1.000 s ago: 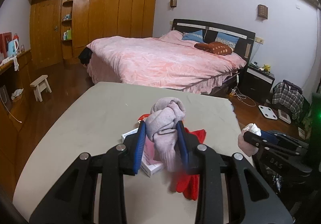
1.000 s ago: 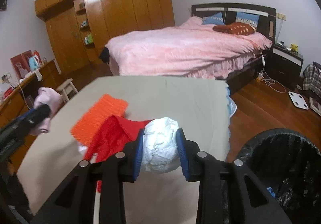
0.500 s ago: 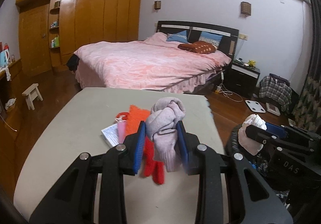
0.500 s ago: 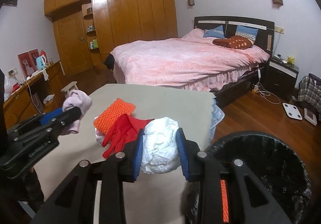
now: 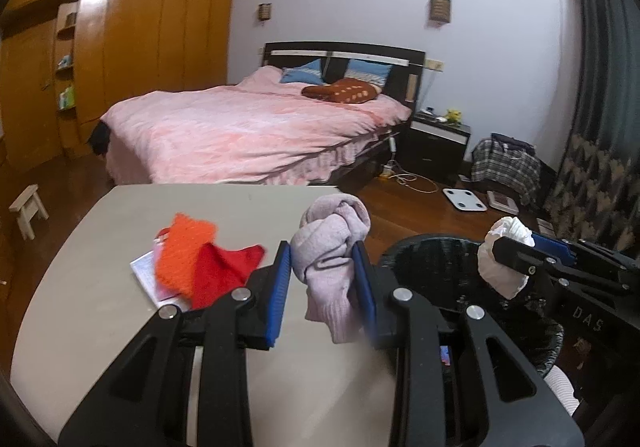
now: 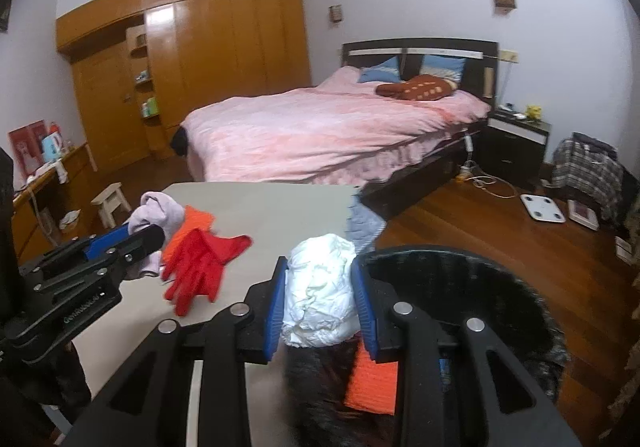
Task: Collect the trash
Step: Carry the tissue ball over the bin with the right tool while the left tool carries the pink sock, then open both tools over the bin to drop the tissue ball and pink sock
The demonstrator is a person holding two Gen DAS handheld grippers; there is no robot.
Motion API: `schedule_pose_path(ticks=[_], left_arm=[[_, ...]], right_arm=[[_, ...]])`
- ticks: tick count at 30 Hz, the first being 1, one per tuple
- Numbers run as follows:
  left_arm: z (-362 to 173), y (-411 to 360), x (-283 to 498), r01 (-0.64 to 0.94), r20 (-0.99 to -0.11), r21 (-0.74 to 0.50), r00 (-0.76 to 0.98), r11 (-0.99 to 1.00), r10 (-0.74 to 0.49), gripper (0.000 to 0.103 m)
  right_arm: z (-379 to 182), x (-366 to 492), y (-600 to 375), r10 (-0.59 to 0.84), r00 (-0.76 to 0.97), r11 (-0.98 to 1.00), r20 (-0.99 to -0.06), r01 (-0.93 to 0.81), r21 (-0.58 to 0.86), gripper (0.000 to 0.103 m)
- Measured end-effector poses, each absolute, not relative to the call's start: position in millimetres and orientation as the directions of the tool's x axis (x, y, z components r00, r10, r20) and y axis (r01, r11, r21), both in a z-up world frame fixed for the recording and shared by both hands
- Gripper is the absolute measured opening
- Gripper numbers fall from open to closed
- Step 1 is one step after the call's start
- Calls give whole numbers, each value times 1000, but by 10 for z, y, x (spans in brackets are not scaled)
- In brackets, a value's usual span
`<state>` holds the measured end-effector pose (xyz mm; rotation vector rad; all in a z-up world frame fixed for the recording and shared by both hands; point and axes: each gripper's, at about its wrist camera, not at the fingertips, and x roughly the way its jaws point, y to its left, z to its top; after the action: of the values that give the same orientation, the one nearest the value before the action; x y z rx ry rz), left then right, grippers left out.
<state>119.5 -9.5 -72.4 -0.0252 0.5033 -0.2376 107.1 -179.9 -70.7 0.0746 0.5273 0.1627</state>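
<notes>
My left gripper (image 5: 323,287) is shut on a balled pale pink sock (image 5: 334,243), held above the table's right edge beside the black-lined trash bin (image 5: 436,259). My right gripper (image 6: 320,295) is shut on a crumpled white paper wad (image 6: 320,287), held over the near left rim of the bin (image 6: 480,271). The wad also shows in the left wrist view (image 5: 504,259), above the bin. The sock shows in the right wrist view (image 6: 156,213). An orange item (image 6: 370,379) lies inside the bin.
On the beige table (image 5: 100,279) lie a red rubber glove (image 6: 200,263), an orange knitted cloth (image 5: 182,251) and a white booklet (image 5: 146,275). A pink bed (image 5: 248,131), nightstand (image 5: 436,143), white scale (image 5: 464,199) and wooden stool (image 5: 26,207) stand beyond.
Both grippers have swung right toward the bin with their loads. The bin now fills the lower right of both views, and the paper wad hangs over its rim.
</notes>
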Motion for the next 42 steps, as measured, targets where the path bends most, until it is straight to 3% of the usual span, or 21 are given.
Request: schedule_pose_path(ticks=[24,27,29,32,37,42], left_arm=[[-938,-1290,1460,472,-500,-98,738,876,-454,30],[-991,-1411,1491,512,-514,-115,703,851,-492,39],[-1011,-1427,1490,519,-507,-116,702,847,-500,58],[-1014,-1378,1462,519,-498,-105,711,848,-496,66],[-951,-1181,1448,481,-489,-93,741,872,-460,80],[-858,-805,1381,410,-472,-60,791,910,-388,90]], right_arm=[[-875,951,-2893,-35,855,991,-518,99,96,33],[-926,964,-2978,-51,846,988,-530,121,97,45],[-955,970,-3048,-64,836,985,-545,139,98,48],[-954,933,-3085,-83,837,983,-540,157,92,63],[-917,892,-3044,-106,846,983,-523,169,74,97],[-846,883,-2869,-56,862,987,-504,125,104,97]])
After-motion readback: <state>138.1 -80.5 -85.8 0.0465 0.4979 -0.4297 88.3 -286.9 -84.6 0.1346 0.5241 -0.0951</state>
